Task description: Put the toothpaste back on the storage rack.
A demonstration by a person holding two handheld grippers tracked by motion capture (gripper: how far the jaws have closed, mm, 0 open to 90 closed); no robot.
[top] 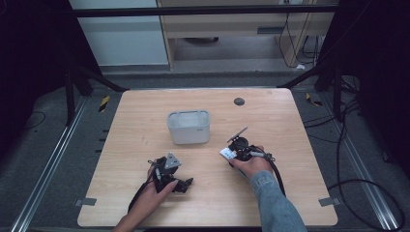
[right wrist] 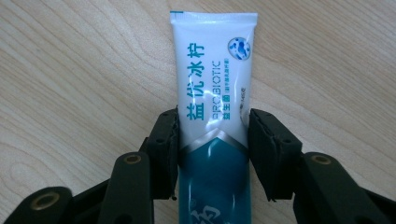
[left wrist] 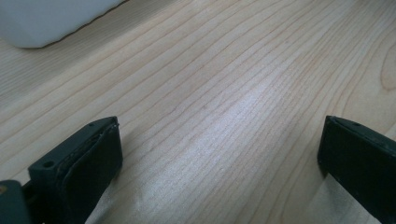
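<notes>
The tube (right wrist: 212, 93) in the right gripper view carries big teal Chinese characters, 益优冰柠, running along its white part. Beside them, smaller, the word "PROBIOTIC", then a finer line of Chinese print too small to read. A round blue emblem sits near the crimped end. The white box (top: 189, 126) has a small dark mark, unreadable.

We hold one tool per hand, both forearms coming in low over the counter (top: 145, 121). Left tool (top: 186, 183): jaws spread wide apart, nothing btwn them, close above the wood. Right tool (top: 227, 153): jaws pressed against both sides of a tube (right wrist: 212, 93), right sleeve in denim.
</notes>
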